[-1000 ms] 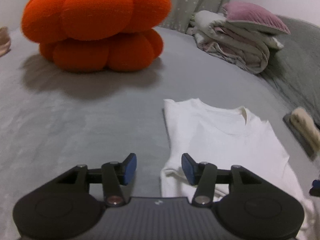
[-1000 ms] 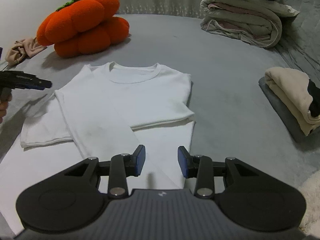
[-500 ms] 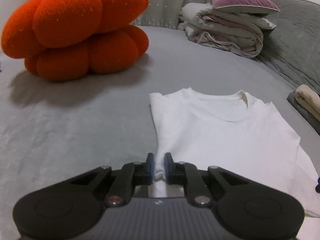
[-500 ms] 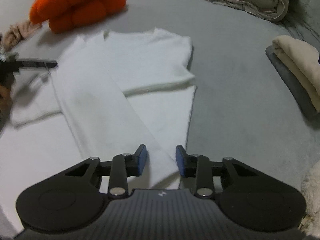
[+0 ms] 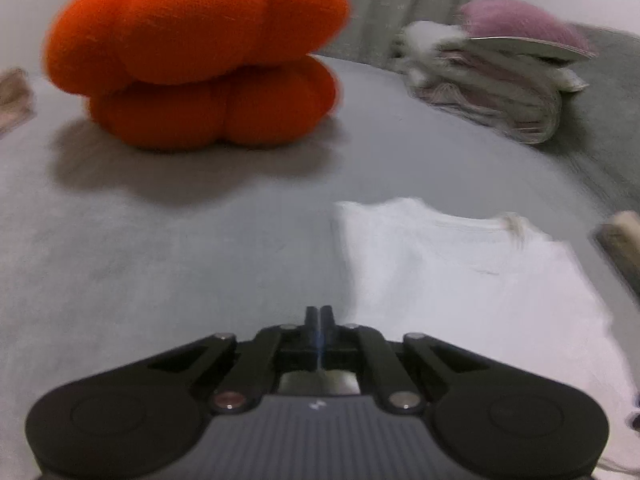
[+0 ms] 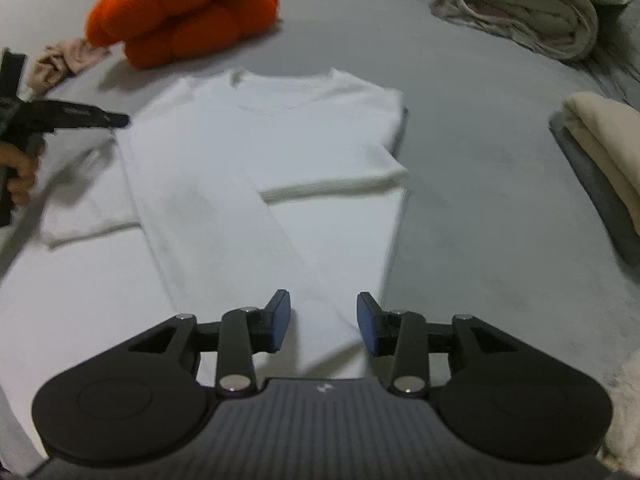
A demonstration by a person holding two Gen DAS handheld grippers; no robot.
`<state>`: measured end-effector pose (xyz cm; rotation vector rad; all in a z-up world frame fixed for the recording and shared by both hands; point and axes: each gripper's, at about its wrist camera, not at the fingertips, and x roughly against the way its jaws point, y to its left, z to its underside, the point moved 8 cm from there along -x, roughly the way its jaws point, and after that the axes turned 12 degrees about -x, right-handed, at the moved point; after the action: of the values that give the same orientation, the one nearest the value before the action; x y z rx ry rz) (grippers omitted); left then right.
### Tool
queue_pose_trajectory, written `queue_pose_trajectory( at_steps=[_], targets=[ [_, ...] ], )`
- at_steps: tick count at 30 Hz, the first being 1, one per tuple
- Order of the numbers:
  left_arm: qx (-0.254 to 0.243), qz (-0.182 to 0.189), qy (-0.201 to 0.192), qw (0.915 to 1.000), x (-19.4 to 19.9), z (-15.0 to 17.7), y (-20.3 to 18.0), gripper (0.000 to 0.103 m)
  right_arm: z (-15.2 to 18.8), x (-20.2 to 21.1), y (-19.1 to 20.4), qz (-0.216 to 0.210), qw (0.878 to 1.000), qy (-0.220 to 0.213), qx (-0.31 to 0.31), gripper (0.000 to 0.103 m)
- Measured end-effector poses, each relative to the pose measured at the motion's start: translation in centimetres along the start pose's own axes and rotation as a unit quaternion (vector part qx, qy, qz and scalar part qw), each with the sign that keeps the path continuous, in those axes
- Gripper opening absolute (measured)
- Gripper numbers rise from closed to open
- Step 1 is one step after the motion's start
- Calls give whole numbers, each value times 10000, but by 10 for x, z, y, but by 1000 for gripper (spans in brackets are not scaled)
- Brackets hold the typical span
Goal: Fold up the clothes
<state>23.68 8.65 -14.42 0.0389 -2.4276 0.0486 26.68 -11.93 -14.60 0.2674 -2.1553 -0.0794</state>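
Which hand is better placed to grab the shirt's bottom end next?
Probably right. The right gripper, jaws just opening, hangs over the lower end of the white shirt, cloth between them unpinched. The left gripper is shut near the shoulder.

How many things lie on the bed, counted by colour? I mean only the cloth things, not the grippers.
White: 1, the shirt
Orange: 1, the pumpkin cushion
Cream: 1, the folded garment on a grey one
Grey: 1, the folded garment beneath it
Pinkish beige: 1, the crumpled cloth
Mixed pale: 1, the folded bedding pile
Total: 6
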Motion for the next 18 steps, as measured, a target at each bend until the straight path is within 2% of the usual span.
queue_pose_trajectory(
  at_steps=[2,3,4,9,10,11,12,14,16,18],
  targets=[
    [112,-78,2,9999,1,-1,11,0,3,-3,-2,-57,9999,64,-54,35],
    [179,-57,11,9998,1,0,16,0,3,-4,0,6,10000,62,-25,17],
    [243,-34,18,9997,1,-1,20,0,2,-5,1,86,9999,59,16,11],
    [444,354,-113,9983,8,-8,19,1,-7,2,1,373,9991,-198,-46,8],
    [476,406,-113,9980,7,-9,17,4,-6,2,1,406,9990,-192,-18,8],
    [507,461,-111,9976,6,-9,16,13,-5,2,1,442,9988,-184,18,8],
    [540,539,-76,9971,4,-10,15,30,-5,2,2,479,9987,-177,57,8],
    [548,656,-93,9963,0,-15,13,44,-8,6,1,516,9982,-300,50,12],
    [429,729,-189,9962,-6,-24,9,48,-17,14,-4,605,9966,-566,-50,36],
    [242,797,-286,9961,-12,-35,4,61,-26,18,-10,634,9948,-792,-126,42]
  ],
)
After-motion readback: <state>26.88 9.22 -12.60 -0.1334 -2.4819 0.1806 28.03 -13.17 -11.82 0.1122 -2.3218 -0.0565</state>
